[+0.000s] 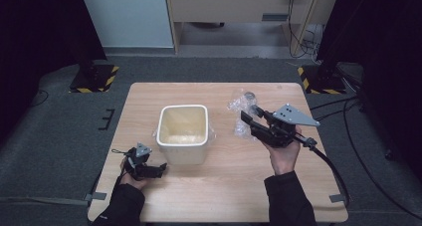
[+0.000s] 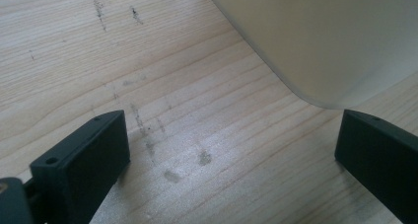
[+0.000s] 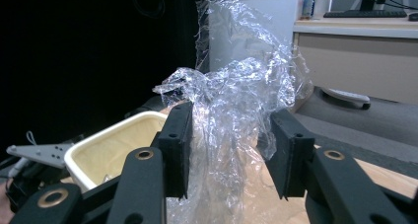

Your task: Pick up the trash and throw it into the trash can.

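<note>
High view: the right gripper (image 1: 247, 119) clamps crumpled clear plastic wrap (image 1: 241, 111) beside a cream square plastic bin (image 1: 182, 149). The left gripper (image 1: 158, 169) rests open. The wrap should go well over the rim before release.

high view looks down on the table (image 1: 234, 186); both claw views sit close, sharing the tub (image 1: 182, 134).

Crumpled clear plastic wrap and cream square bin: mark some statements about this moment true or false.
1. The right claw holds the crumpled clear plastic wrap. True.
2. The wrap lies inside the cream square plastic bin. False: it hangs at the claw, beside the bin.
3. The left claw is open with nothing between its jaws. True.
4. The left claw grips the bin's rim. False: it rests low on the wooden table, next to the bin.
</note>
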### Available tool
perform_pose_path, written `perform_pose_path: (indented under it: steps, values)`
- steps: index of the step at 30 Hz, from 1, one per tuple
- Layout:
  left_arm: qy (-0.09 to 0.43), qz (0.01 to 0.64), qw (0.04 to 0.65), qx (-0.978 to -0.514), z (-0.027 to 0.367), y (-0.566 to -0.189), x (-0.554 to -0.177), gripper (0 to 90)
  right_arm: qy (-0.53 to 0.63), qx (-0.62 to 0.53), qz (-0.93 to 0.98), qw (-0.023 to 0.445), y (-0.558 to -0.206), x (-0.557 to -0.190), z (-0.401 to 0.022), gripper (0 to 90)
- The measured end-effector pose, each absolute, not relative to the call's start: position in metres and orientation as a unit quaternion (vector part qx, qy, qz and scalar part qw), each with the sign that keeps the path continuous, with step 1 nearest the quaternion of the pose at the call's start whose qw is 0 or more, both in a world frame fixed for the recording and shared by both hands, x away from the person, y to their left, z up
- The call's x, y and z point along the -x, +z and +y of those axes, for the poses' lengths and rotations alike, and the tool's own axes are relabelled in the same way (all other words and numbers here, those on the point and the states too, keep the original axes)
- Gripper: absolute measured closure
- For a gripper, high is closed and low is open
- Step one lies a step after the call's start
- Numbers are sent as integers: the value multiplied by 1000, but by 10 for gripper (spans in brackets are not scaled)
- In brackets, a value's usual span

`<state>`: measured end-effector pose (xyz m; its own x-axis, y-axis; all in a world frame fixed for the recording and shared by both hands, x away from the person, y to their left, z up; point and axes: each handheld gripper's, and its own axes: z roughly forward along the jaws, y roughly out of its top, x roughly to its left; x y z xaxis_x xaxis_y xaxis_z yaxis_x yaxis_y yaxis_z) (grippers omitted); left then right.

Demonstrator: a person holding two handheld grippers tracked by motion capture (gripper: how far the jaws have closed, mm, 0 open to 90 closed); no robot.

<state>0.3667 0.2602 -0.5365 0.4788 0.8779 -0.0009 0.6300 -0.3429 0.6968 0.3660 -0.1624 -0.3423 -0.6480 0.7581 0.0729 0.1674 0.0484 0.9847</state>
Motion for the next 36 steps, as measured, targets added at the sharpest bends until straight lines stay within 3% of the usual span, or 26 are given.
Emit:
perform_pose_path:
  steps: [15,36]
  values:
    - [192,473,324,-797,260,-536,-367,0,608,-317,687,241,-323,-379,-126,572]
    - [192,473,323,-797,260,-536,-367,0,617,-312,689,217,-334,-400,-83,571]
